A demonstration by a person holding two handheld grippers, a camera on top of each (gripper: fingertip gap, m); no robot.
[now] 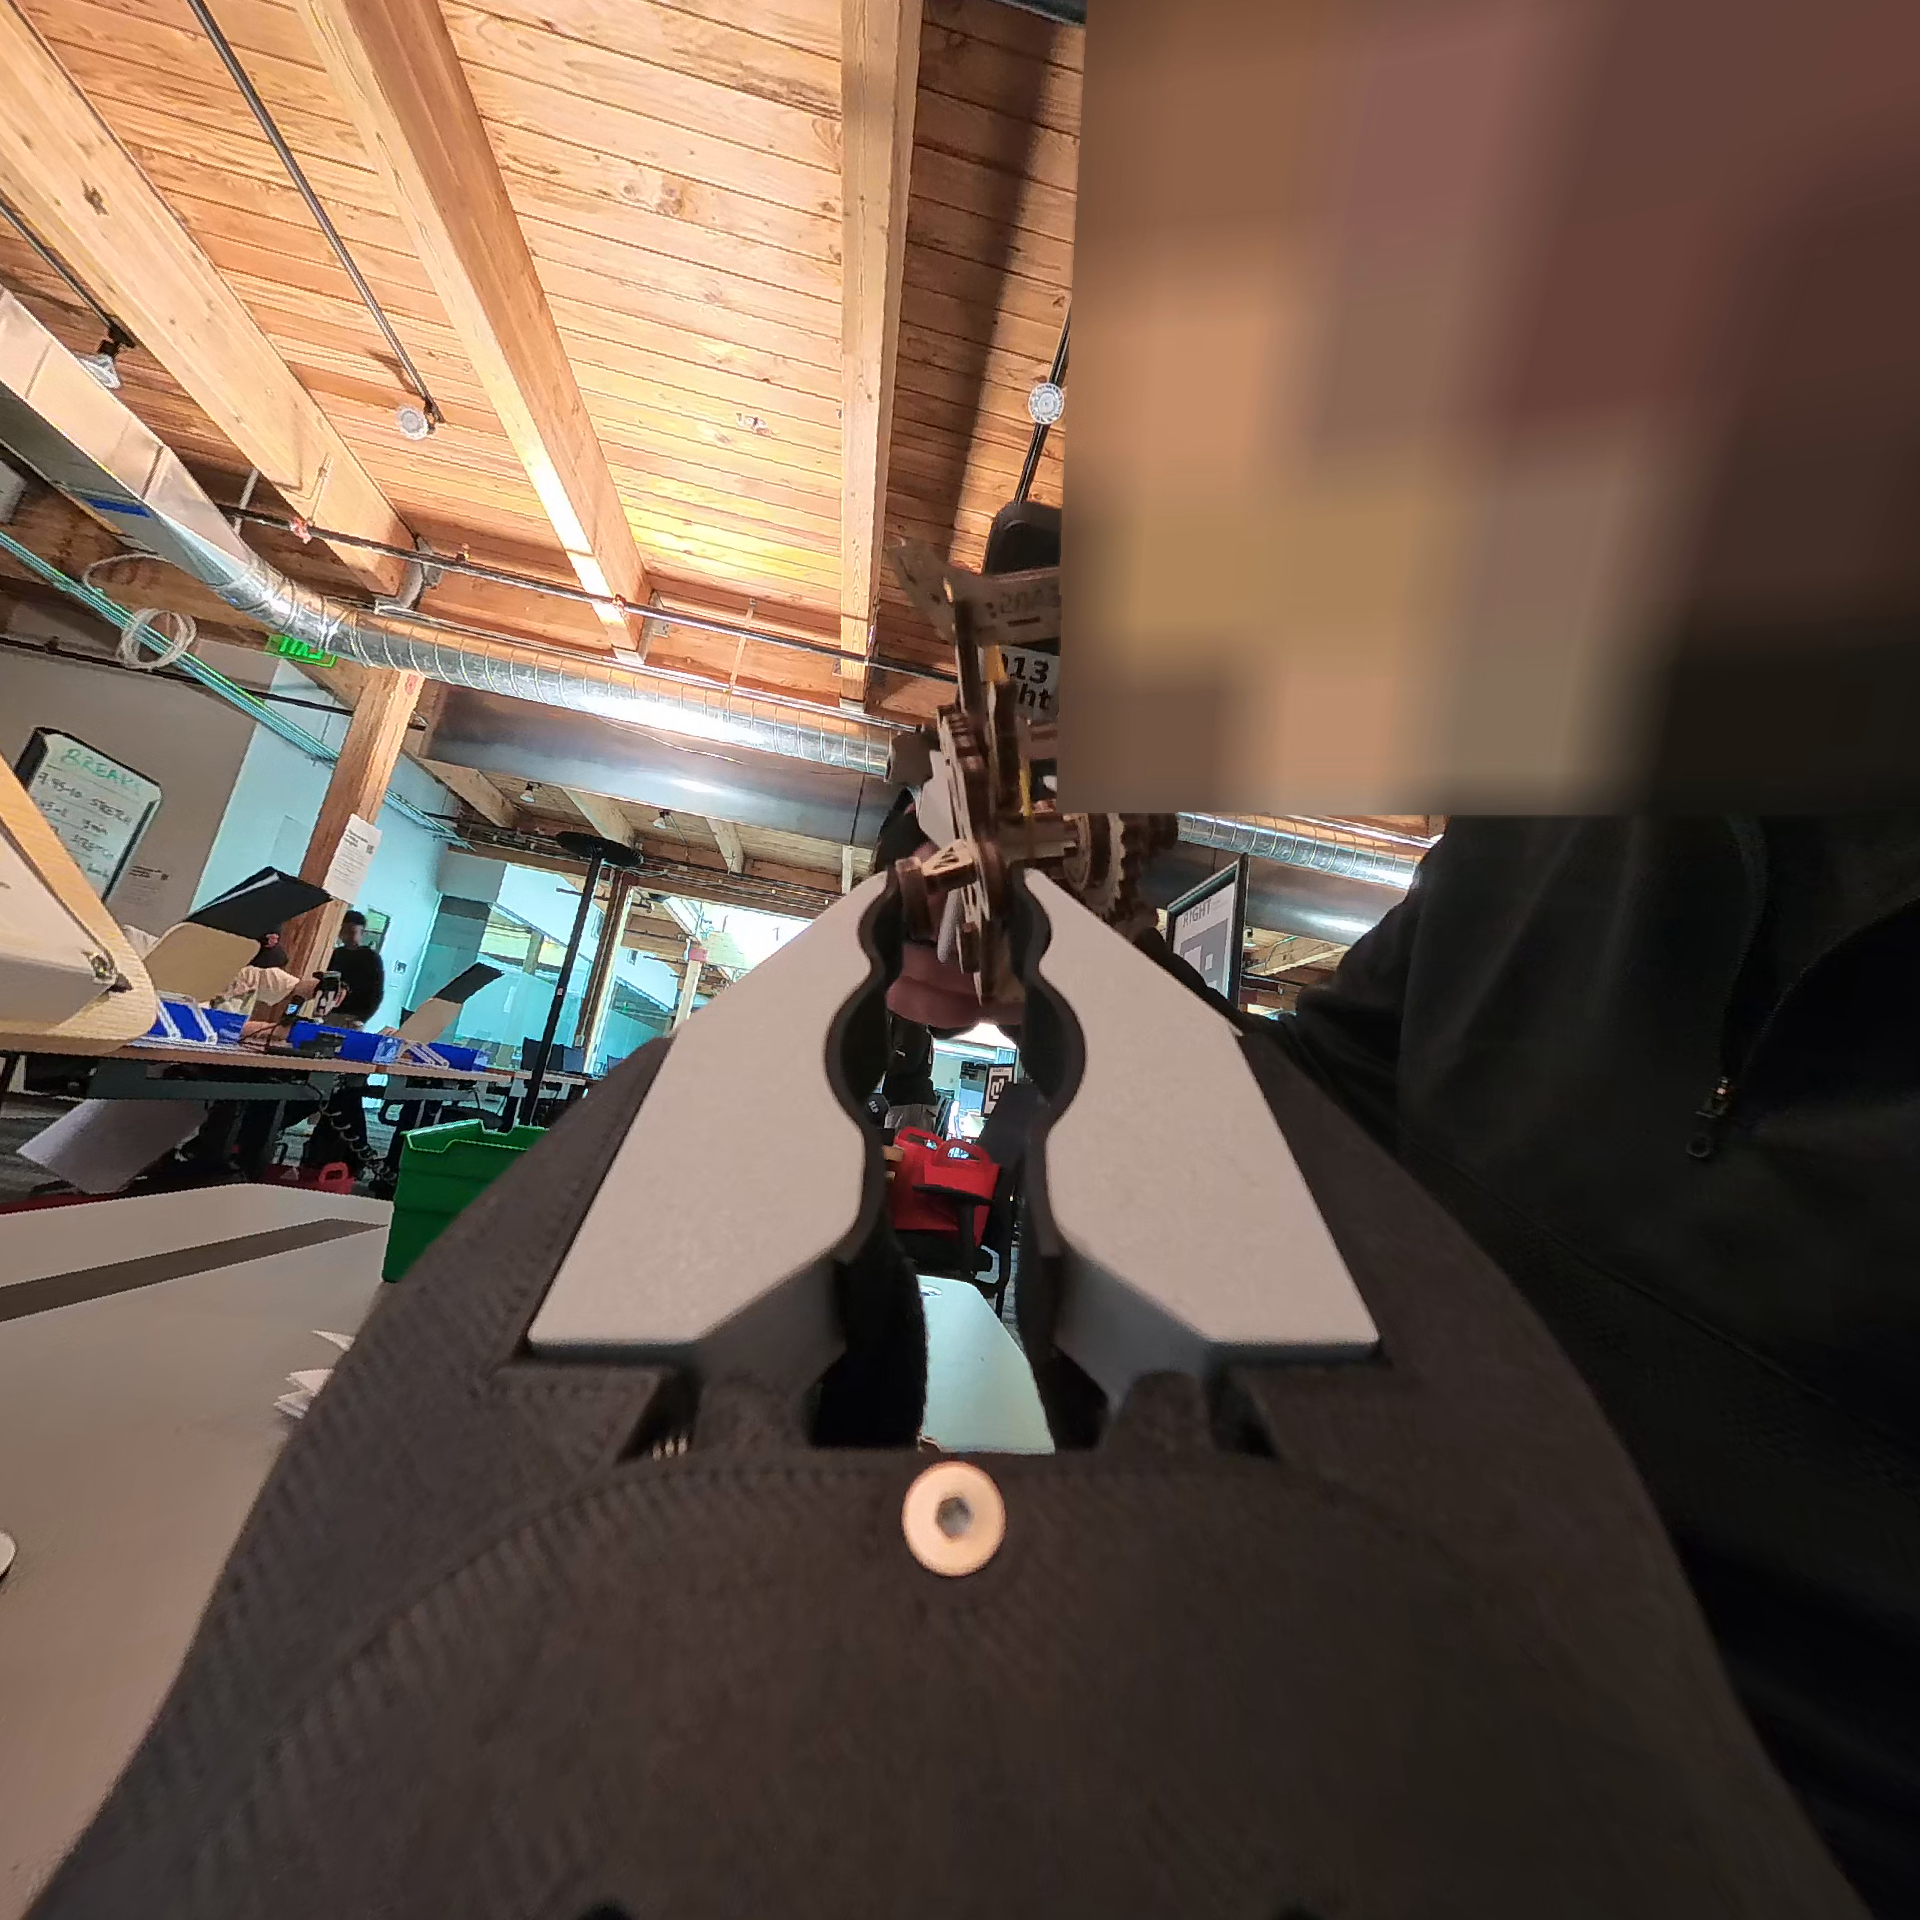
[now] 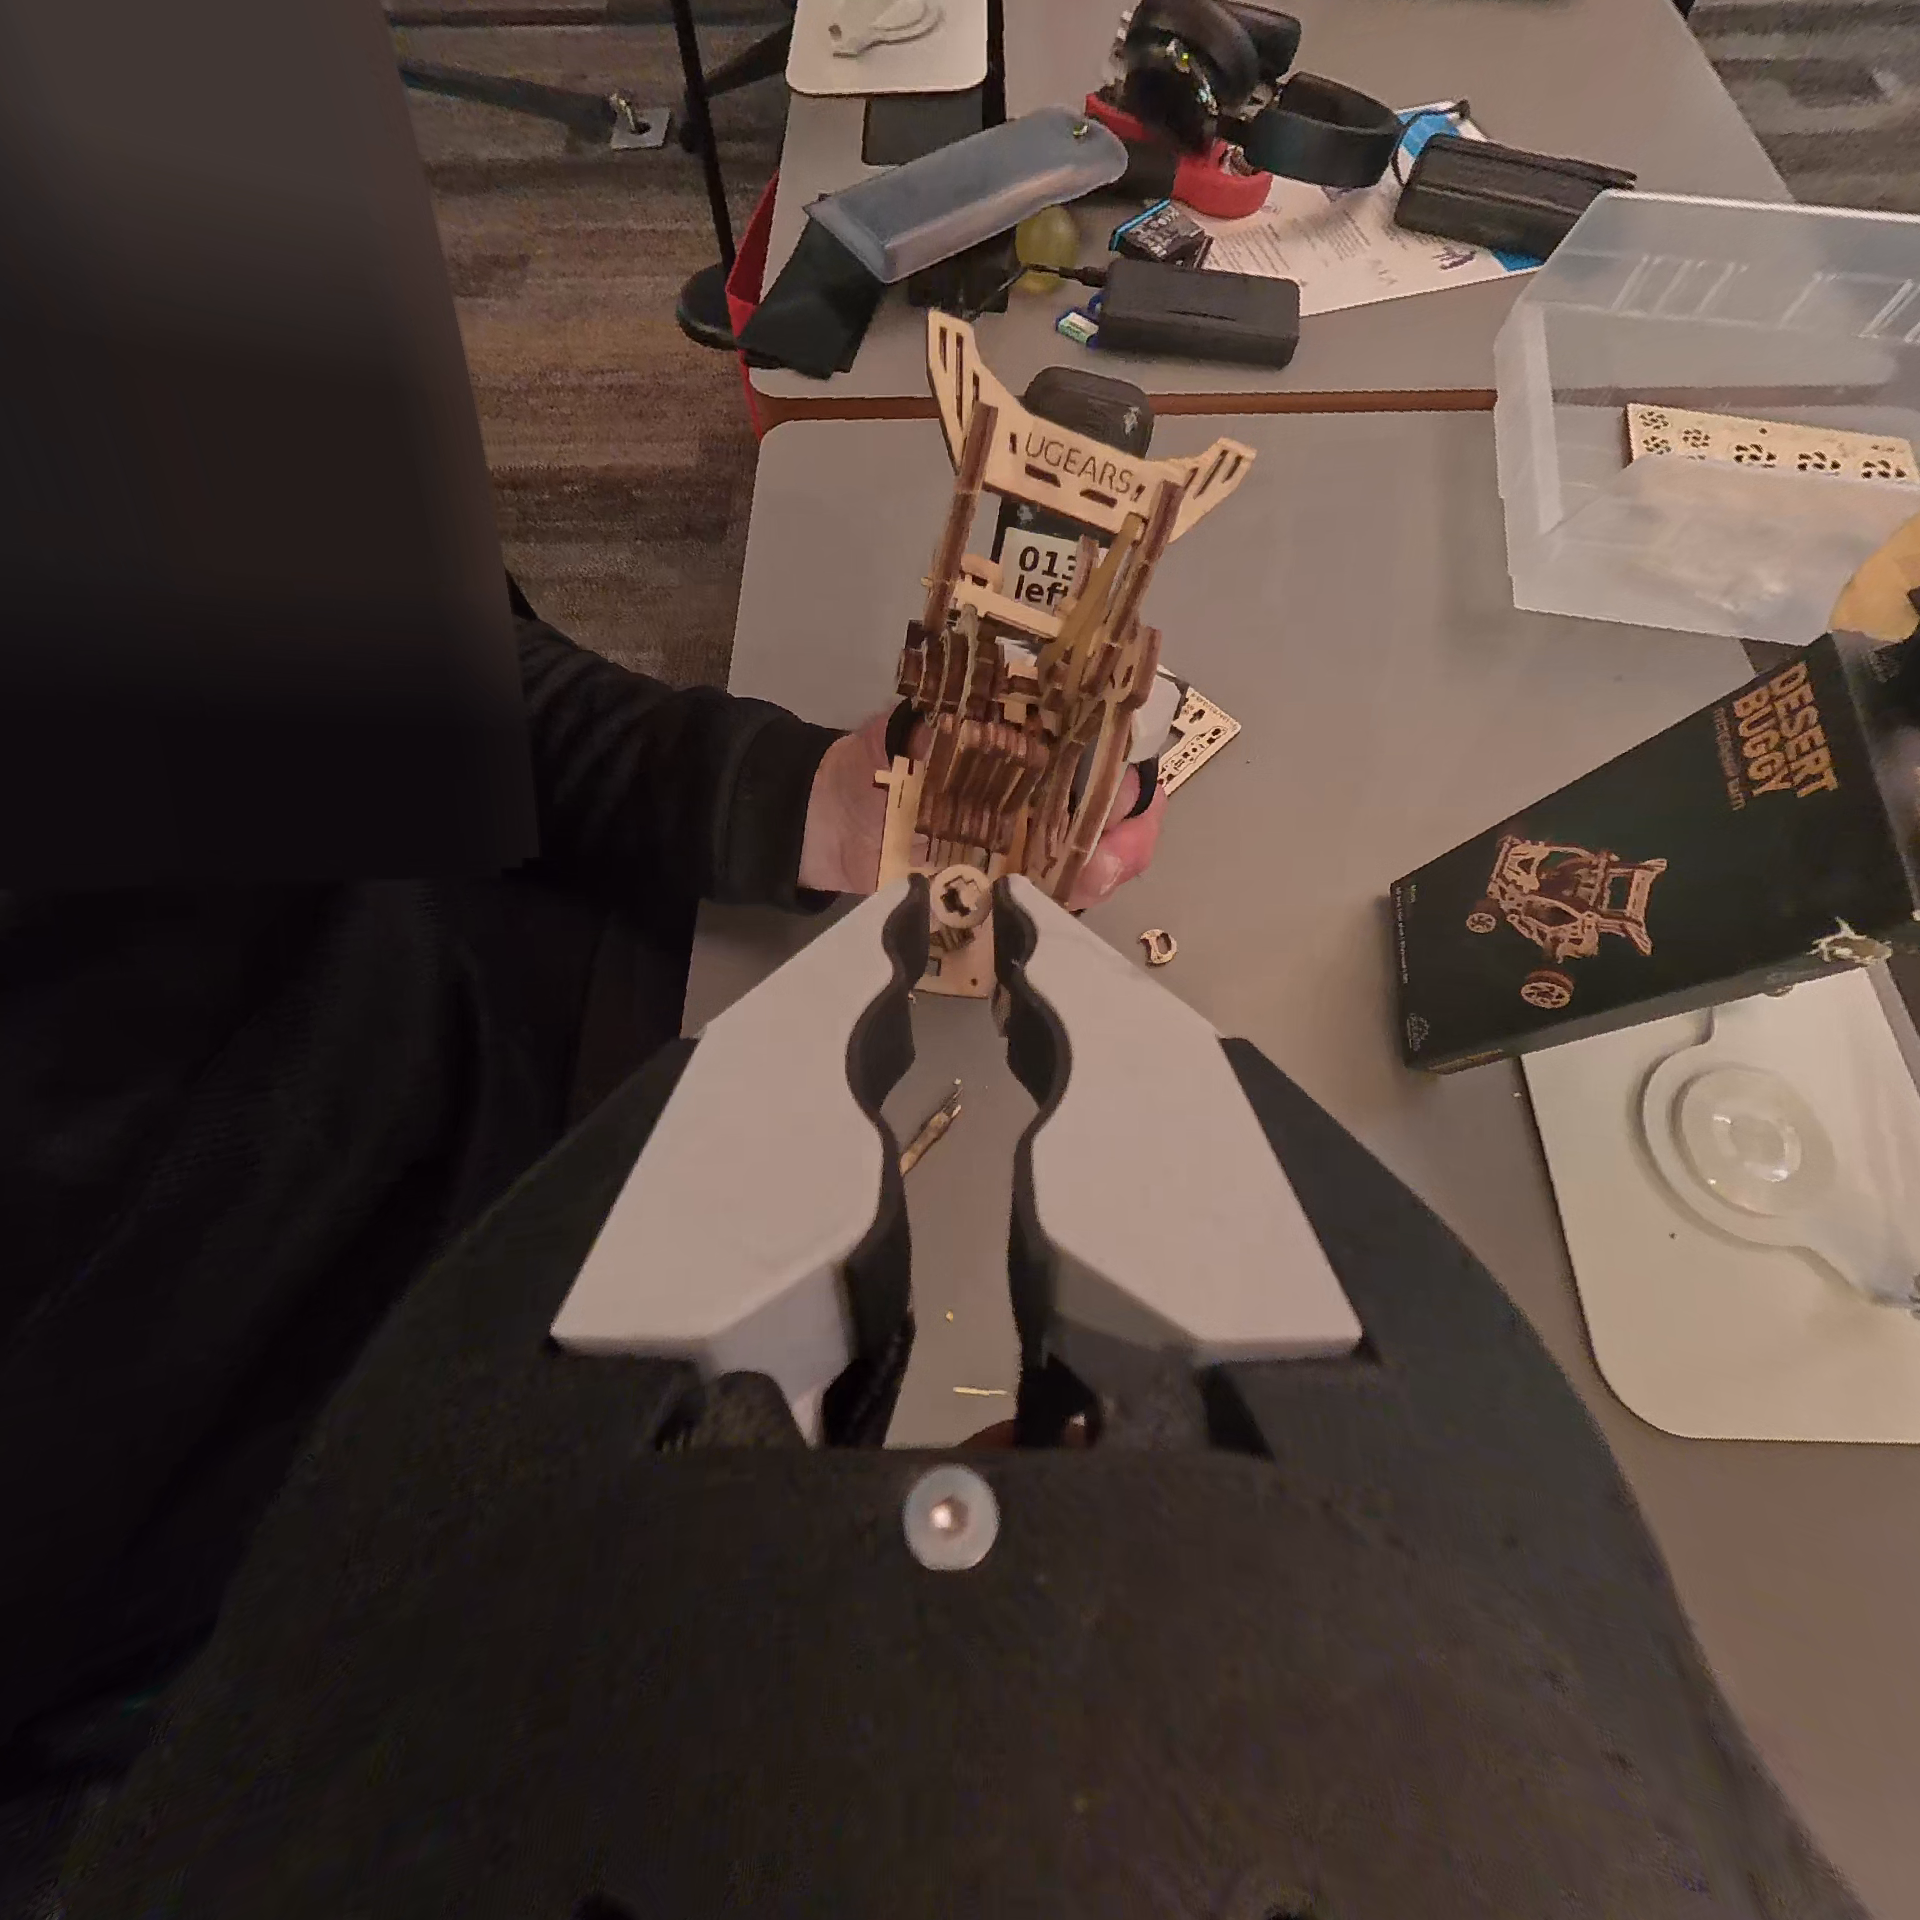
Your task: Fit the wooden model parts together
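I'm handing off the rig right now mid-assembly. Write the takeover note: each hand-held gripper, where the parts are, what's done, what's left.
Left hand-held gripper: shut on the wooden model, raised off the table.
Right hand-held gripper: fingertips closed around a small round wooden piece at the model's near end.
Model: largely built, held between both grippers above the grey table.
Loose parts: a small wooden piece and a wooden stick on the table; a part sheet by the clear bin.
Left: whether the round piece is seated cannot be told; loose parts remain.
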